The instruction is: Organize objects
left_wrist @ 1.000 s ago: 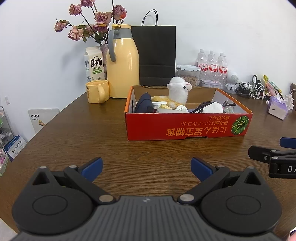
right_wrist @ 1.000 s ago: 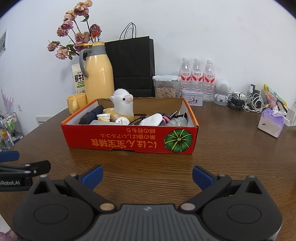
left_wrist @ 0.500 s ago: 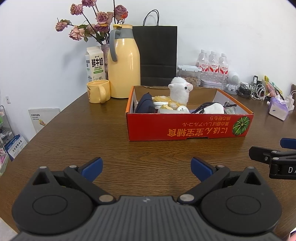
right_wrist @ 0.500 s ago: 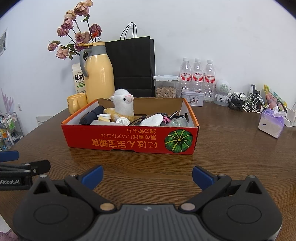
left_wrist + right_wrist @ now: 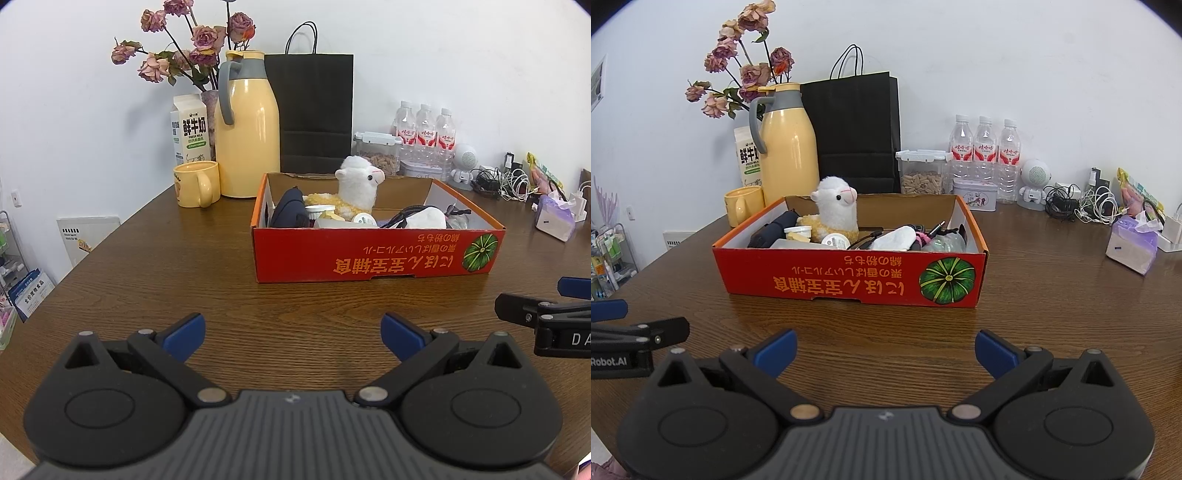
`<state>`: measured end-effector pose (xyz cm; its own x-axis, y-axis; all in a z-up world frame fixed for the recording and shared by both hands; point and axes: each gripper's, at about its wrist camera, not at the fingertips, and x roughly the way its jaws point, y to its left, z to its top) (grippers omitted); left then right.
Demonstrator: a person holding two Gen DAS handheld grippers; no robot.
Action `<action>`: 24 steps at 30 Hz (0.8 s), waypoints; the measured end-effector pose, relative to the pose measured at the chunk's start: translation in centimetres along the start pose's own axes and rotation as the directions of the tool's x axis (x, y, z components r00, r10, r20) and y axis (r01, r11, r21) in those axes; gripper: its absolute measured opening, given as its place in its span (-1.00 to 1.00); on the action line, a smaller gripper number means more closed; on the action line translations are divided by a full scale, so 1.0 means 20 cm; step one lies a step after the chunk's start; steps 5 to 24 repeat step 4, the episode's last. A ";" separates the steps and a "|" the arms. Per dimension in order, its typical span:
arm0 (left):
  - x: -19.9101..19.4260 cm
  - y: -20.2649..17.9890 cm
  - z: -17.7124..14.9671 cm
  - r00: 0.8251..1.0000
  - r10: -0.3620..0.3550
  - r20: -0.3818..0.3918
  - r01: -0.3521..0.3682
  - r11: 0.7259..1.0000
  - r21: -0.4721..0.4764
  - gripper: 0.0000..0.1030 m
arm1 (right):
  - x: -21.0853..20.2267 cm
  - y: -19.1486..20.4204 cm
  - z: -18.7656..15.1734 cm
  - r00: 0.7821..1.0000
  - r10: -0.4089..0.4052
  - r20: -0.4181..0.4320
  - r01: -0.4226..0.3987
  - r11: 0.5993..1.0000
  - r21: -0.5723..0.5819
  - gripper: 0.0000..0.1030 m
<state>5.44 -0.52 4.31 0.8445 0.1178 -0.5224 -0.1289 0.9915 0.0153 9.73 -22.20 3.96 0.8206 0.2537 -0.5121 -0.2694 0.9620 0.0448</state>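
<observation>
Since a second ago the red cardboard box (image 5: 376,254) has drifted slightly right in my left view; my grippers barely move. My left gripper (image 5: 291,332) and right gripper (image 5: 884,350) hover empty, blue-tipped fingers spread wide, over the grained wooden table (image 5: 1052,295). The fluffy white alpaca (image 5: 836,206) sits inside the box.

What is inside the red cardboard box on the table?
The red box holds a white alpaca plush, a dark bundle, small white containers and cables. Its front wall hides whatever lies lower.
</observation>
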 end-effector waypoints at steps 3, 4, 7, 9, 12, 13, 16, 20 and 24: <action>0.00 0.00 0.00 1.000 0.003 -0.003 -0.003 1.000 0.001 1.00 | 0.00 0.01 -0.01 1.000 0.002 -0.001 -0.002 1.000 -0.001 1.00; 0.00 0.00 0.00 1.000 0.001 -0.003 -0.001 1.000 0.001 1.00 | 0.00 0.01 -0.01 1.000 0.002 -0.002 -0.002 1.000 -0.002 1.00; 0.00 0.00 0.00 1.000 0.001 -0.003 -0.001 1.000 0.001 1.00 | 0.00 0.01 -0.01 1.000 0.002 -0.002 -0.002 1.000 -0.002 1.00; 0.00 0.00 0.00 1.000 0.001 -0.003 -0.001 1.000 0.001 1.00 | 0.00 0.01 -0.01 1.000 0.002 -0.002 -0.002 1.000 -0.002 1.00; 0.00 0.00 0.00 1.000 0.001 -0.003 -0.001 1.000 0.001 1.00 | 0.00 0.01 -0.01 1.000 0.002 -0.002 -0.002 1.000 -0.002 1.00; 0.00 0.00 0.00 1.000 0.001 -0.003 -0.001 1.000 0.001 1.00 | 0.00 0.01 -0.01 1.000 0.002 -0.002 -0.002 1.000 -0.002 1.00; 0.00 0.00 0.00 1.000 0.001 -0.003 -0.001 1.000 0.001 1.00 | 0.00 0.01 -0.01 1.000 0.002 -0.002 -0.002 1.000 -0.002 1.00; 0.00 0.00 0.00 1.000 0.001 -0.003 -0.001 1.000 0.001 1.00 | 0.00 0.01 -0.01 1.000 0.002 -0.002 -0.002 1.000 -0.002 1.00; 0.00 0.00 0.00 1.000 0.001 -0.003 -0.001 1.000 0.001 1.00 | 0.00 0.01 -0.01 1.000 0.002 -0.002 -0.002 1.000 -0.002 1.00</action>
